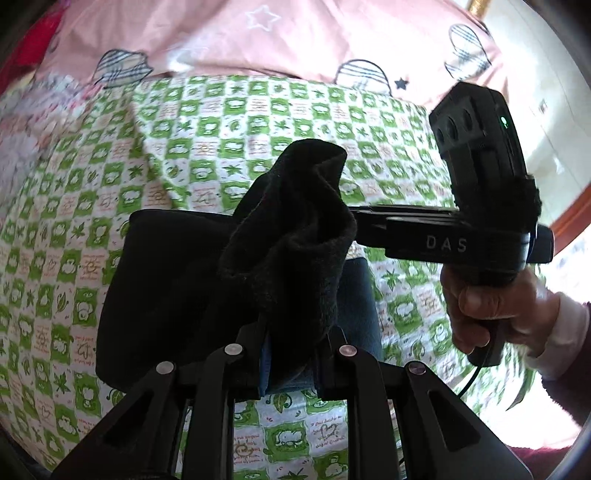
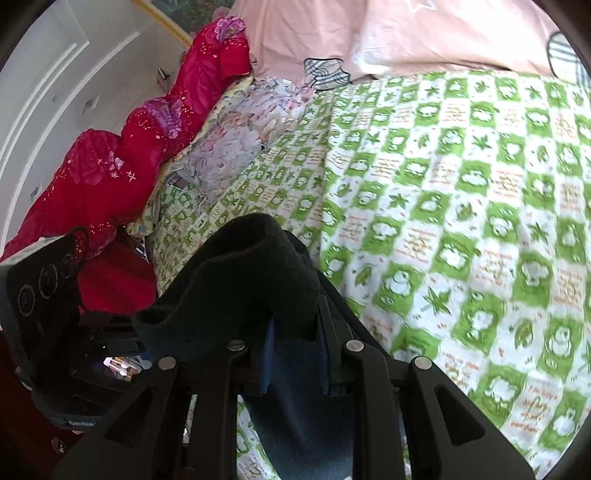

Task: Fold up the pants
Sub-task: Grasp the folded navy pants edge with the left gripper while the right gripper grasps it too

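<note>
The black pants [image 1: 177,288] lie partly folded on the green checked bedsheet [image 1: 110,155]. My left gripper [image 1: 291,354] is shut on a bunched edge of the pants [image 1: 291,236] and holds it raised above the bed. My right gripper [image 2: 295,354] is shut on another thick fold of the pants [image 2: 236,288], also lifted. In the left wrist view the right gripper's body [image 1: 480,206] is at the right, held by a hand [image 1: 480,306], with its fingers hidden behind the cloth. A blue inner side of the fabric [image 2: 299,413] hangs below the right gripper.
A pink quilt with stars [image 1: 258,33] lies along the far side of the bed. A red patterned quilt [image 2: 140,147] and a flowered pillow [image 2: 229,147] lie at the bed's left side. The left gripper's body [image 2: 48,317] is at the lower left of the right wrist view.
</note>
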A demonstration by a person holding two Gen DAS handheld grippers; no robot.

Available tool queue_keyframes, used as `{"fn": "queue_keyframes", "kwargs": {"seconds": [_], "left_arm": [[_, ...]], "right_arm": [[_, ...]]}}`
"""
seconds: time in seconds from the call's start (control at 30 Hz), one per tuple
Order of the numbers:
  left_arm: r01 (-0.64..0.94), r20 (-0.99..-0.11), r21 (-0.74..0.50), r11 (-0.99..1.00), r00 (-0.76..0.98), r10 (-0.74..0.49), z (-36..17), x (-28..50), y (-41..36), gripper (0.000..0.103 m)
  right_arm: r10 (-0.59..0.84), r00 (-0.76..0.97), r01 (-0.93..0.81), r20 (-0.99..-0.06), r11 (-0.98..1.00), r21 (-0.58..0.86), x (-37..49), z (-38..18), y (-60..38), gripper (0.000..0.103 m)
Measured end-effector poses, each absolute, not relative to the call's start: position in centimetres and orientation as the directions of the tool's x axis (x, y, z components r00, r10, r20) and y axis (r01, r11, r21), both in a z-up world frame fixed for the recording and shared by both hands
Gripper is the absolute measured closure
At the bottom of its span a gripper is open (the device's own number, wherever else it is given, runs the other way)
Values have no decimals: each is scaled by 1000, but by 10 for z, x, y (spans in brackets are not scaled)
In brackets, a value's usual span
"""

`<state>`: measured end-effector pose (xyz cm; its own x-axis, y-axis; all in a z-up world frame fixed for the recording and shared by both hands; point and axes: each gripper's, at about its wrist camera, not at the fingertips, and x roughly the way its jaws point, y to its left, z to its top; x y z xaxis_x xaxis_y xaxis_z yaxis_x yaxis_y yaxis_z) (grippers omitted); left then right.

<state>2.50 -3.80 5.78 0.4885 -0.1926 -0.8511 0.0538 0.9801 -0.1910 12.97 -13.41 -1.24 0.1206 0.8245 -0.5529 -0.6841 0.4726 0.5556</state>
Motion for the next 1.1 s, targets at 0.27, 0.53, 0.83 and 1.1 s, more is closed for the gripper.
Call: {"fn": "queue_keyframes", "kwargs": {"seconds": [0.27, 0.53, 0.83, 1.1], "left_arm": [[132, -863, -104, 986, 480, -155, 49, 19, -67, 81], [215, -871, -97, 972, 455, -187, 42, 16, -89, 55], [289, -869, -134, 948, 425, -252, 43, 8, -102, 45], [286, -866, -155, 946, 422, -269, 55, -7, -92, 41]], "right_arm": [[815, 132, -666, -564, 494, 558, 124, -23, -152, 82], [761, 186, -576, -622, 597, 558, 122, -34, -178, 79], [734, 271, -428, -622, 671, 605, 108, -37, -222, 52], [734, 333, -349, -593, 679, 646, 102, -31, -238, 37]]}}
